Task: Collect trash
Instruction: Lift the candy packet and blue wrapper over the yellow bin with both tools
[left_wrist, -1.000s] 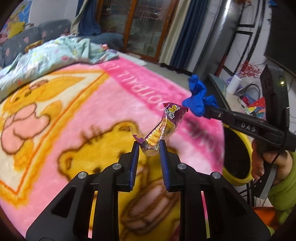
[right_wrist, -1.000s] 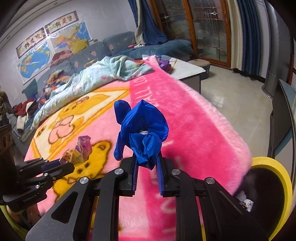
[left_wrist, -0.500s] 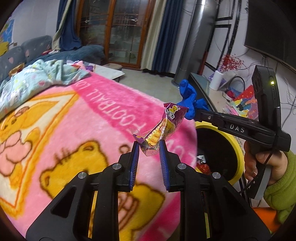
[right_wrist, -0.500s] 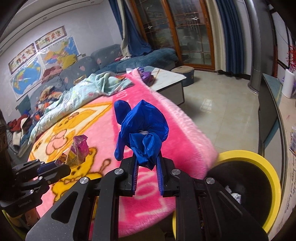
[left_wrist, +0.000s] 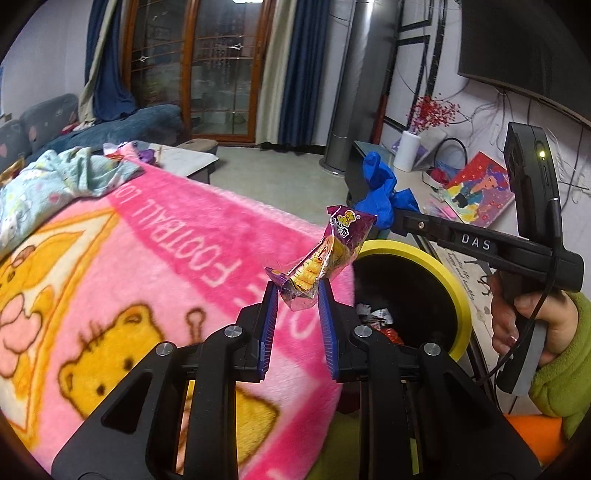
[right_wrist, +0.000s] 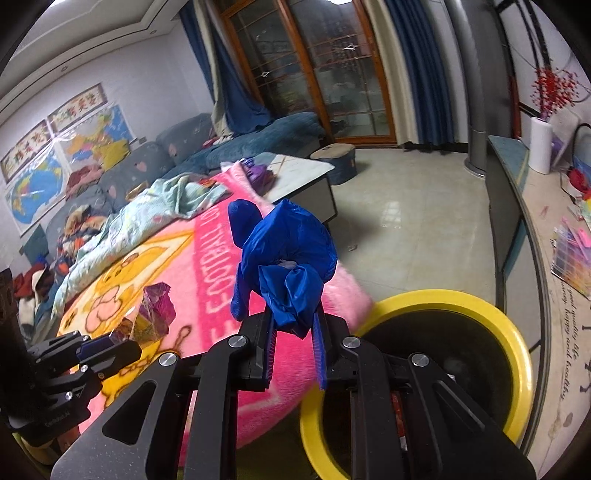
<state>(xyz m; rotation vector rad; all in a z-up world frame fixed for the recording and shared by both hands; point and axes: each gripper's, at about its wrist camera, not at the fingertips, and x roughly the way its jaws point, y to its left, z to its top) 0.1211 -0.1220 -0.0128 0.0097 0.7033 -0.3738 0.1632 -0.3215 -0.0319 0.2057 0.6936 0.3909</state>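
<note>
Left gripper (left_wrist: 297, 291) is pinching a crinkled purple and yellow snack wrapper (left_wrist: 325, 258) by its lower end, its blue pads pressed against the foil; the wrapper is sticking up and leaning to the right, held in the air above the edge of the pink blanket (left_wrist: 155, 251) and just beside the rim of the yellow bin (left_wrist: 424, 258); right gripper (right_wrist: 295, 326) is clamping a crumpled blue plastic bag (right_wrist: 288, 254), which is bulging up out of the closed jaws over the blanket's corner, next to the bin's left rim; in the left wrist view the same bag is showing at the tip of the right gripper, above the far side of the bin; a hand (left_wrist: 532, 321) in a green sleeve (left_wrist: 565, 365) is gripping that tool's handle; scraps of rubbish are lying inside the dark bin; a pale blue quilt (right_wrist: 147, 218) is lying bunched at the far end of the blanket, with a sofa (right_wrist: 192, 144) behind it
</note>
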